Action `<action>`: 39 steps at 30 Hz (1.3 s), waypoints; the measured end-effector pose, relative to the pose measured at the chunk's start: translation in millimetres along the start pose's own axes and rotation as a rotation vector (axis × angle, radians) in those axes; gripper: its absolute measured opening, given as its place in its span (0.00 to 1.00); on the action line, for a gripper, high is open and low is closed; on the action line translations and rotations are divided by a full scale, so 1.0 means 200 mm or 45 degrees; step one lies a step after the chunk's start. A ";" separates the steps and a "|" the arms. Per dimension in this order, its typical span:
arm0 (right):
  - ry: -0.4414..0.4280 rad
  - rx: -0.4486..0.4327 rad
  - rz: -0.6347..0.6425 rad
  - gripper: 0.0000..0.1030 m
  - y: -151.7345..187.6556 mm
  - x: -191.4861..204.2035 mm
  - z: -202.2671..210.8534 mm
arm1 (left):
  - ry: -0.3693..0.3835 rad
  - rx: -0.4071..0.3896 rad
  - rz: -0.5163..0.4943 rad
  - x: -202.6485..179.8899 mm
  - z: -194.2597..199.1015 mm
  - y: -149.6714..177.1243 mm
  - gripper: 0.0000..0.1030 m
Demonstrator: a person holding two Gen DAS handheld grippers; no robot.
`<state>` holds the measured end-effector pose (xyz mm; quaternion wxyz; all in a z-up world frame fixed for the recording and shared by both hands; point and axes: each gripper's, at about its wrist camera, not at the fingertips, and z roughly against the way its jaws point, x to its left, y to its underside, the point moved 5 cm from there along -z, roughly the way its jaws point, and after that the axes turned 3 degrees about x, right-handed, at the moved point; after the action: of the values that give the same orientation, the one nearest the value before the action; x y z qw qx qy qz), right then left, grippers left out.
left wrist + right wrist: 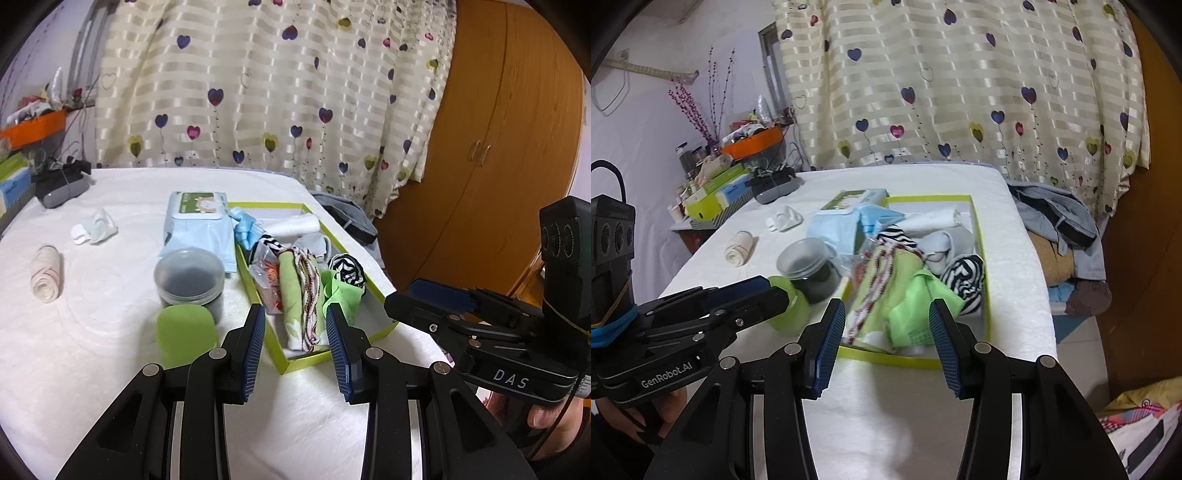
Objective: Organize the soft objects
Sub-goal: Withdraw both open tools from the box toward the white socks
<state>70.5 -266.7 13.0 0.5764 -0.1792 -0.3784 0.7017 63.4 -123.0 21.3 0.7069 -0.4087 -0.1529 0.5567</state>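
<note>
Both tools hang spread with nothing between the pads: left tool [297, 345], right tool [892, 341]. Green-rimmed box [334, 341] of soft stuff sits mid-frame near the counter [92, 350] right edge; bare cloth lower left.

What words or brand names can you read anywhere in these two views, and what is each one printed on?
"DAS": white letters on the body of the right gripper, seen from the left wrist camera.
"GenRobot.AI": white letters on the body of the left gripper, seen from the right wrist camera.
Wet wipes pack: green label with print, too small to read.
Blue tissue box at the table's far left: a logo, too blurred to read.
</note>
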 end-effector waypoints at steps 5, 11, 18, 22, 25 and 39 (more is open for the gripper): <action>-0.002 -0.002 0.021 0.47 0.00 0.05 0.01 | -0.012 -0.013 0.008 0.03 0.04 0.01 0.31; -0.005 0.006 0.043 0.47 0.00 0.10 0.01 | -0.025 -0.019 0.026 0.06 0.06 0.01 0.31; -0.016 0.010 0.058 0.47 -0.01 0.14 0.01 | -0.039 -0.028 0.044 0.10 0.08 0.01 0.31; -0.023 0.012 0.063 0.47 -0.01 0.16 0.00 | -0.047 -0.034 0.056 0.12 0.09 0.02 0.31; -0.026 0.013 0.072 0.47 -0.02 0.18 0.00 | -0.050 -0.038 0.063 0.13 0.10 0.02 0.31; -0.066 0.030 0.117 0.47 -0.05 0.30 -0.07 | -0.097 -0.039 0.127 0.29 0.12 0.03 0.31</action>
<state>71.0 -205.1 21.5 0.5356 -0.1713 -0.3762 0.7364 63.3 -60.0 18.1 0.6656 -0.4050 -0.1676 0.6040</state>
